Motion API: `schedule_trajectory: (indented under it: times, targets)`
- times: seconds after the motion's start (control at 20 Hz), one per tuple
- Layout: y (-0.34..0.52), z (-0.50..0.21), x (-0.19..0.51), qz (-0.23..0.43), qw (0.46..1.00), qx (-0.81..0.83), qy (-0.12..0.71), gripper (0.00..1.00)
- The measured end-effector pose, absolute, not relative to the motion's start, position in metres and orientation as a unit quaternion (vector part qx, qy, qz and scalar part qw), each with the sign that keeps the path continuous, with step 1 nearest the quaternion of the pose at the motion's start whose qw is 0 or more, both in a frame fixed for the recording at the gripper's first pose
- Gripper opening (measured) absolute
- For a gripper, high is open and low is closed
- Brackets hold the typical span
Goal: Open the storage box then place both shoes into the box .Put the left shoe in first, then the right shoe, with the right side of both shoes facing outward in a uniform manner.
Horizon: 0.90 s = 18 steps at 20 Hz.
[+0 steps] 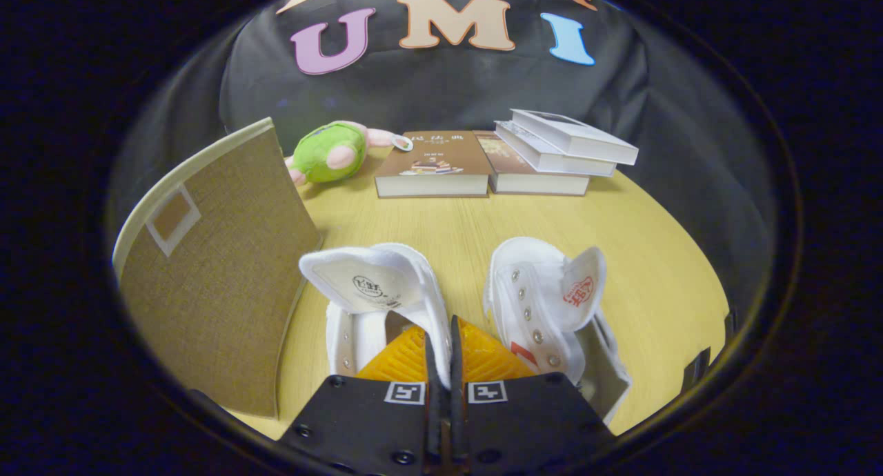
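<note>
White canvas left shoe [376,293] rim pinched by hand-held gripper [443,345], beside right shoe [552,303], near counter [662,283] front edge.

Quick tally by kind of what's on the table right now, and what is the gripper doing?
Shoes: 2, a left white shoe and a right white shoe
Books: 4, two brown books, and two white books stacked on one
Plush toy: 1
Storage box: 1
Total: 8
The gripper is shut on the left white shoe's side wall.
</note>
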State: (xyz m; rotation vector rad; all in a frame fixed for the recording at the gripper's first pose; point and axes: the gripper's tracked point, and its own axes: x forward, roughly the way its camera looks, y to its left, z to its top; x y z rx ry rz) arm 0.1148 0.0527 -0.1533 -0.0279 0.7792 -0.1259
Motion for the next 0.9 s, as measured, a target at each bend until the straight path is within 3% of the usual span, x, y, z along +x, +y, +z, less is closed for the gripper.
schedule_trajectory:
  times: [0.45, 0.9]
  targets:
    - [0.062, -0.132, 0.133, -0.086, 0.937, 0.009, 0.338, 0.06]
    - [0.075, -0.016, 0.153, -0.104, 0.963, 0.002, 0.249, 0.06]
